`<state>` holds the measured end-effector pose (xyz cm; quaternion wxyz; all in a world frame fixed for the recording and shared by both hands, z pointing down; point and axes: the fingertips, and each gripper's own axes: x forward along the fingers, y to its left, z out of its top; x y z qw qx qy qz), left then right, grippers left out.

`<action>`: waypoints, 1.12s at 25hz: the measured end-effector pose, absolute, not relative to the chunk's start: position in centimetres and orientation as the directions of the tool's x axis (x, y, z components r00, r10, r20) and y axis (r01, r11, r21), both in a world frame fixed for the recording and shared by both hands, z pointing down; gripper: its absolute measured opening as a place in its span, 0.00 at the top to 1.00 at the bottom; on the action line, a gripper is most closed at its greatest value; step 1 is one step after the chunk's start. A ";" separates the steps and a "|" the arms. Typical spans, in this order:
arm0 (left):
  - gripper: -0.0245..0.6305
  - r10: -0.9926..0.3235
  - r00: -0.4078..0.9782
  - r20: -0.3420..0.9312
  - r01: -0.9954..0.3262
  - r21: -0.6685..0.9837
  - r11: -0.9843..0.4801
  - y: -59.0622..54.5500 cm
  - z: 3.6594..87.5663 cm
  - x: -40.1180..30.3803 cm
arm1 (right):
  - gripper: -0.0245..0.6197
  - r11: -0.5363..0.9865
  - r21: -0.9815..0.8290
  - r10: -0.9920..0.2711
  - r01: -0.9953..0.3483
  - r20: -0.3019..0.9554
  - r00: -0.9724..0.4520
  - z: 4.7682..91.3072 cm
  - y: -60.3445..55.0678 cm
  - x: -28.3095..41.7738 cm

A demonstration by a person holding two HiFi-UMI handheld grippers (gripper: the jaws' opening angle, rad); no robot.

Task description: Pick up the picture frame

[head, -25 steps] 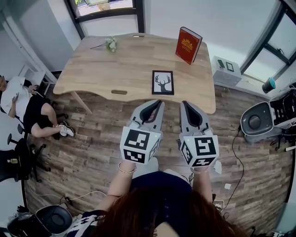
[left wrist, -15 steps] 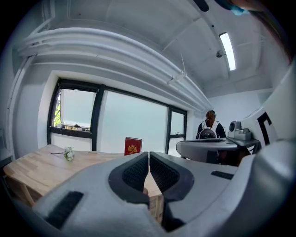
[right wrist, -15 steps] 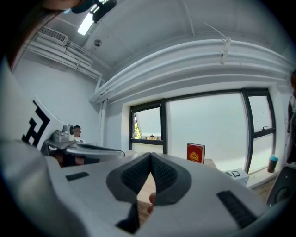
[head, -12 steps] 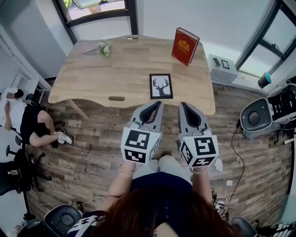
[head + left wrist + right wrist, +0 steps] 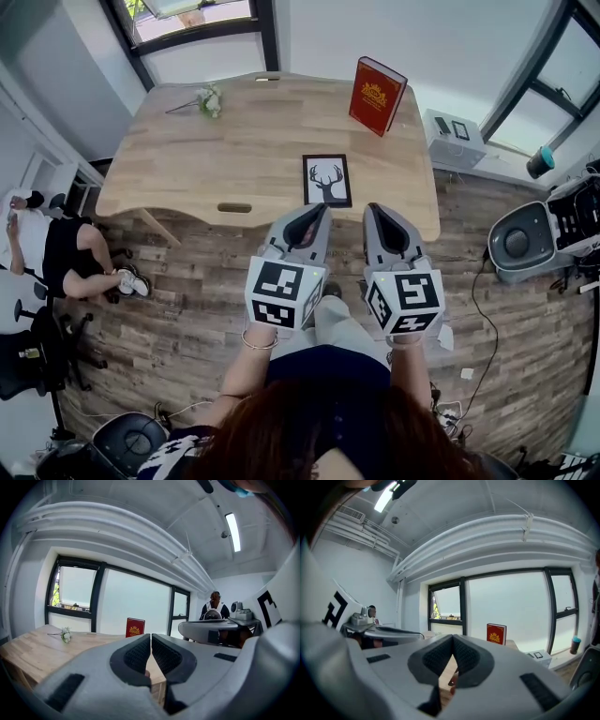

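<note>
Approach phase, nothing gripped yet

- picture frame (image 5: 327,180) lies flat, deer print up, on the table (image 5: 187,159), close to the table's near edge and a bit right of its middle
- left gripper (image 5: 318,210) and right gripper (image 5: 374,211) hover side by side just off the table's near edge, tips pointing at the table
- both tongs pressed together: each gripper view shows the ribbed pads meeting at the tips, nothing between them
- red book (image 5: 377,95) stands at the table's far right corner, small flower (image 5: 208,98) at the far left; both well clear of the reach path

How I'd do the step:
- spread one set of jaws before crossing the table's edge, not over the frame
- left gripper looks roughly in line with the frame, so it's the shorter reach; right sits slightly off to the side
- frame is flat and thin, so a top-down pinch probably has little to bite; come in low from the table's near edge and take the frame's border, one jaw above, one below
- if the lower jaw can't get under, drag the frame a little past the table's near edge so a lip overhangs, then pinch
- use the free gripper to steady the far border so the frame doesn't skate
- grip on the black border, not the glazed face; likely slippery
</note>
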<state>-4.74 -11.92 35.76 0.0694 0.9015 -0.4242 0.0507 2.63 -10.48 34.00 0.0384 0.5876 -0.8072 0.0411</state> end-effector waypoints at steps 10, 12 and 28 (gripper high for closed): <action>0.91 -0.756 0.631 0.175 -0.775 0.090 -0.626 -16.4 37.2 -2.9 | 0.92 0.314 -0.020 -0.940 -0.949 0.135 -0.314 35.4 -15.2 4.4; 0.91 -0.756 0.632 0.172 -0.774 0.093 -0.626 -17.3 37.2 -2.6 | 0.92 0.313 -0.019 -0.939 -0.950 0.141 -0.313 35.6 -16.1 4.8; 0.91 -0.772 0.596 0.221 -0.801 0.105 -0.589 -24.1 40.6 -2.8 | 0.92 0.341 0.000 -0.918 -0.940 0.216 -0.333 39.2 -23.3 5.9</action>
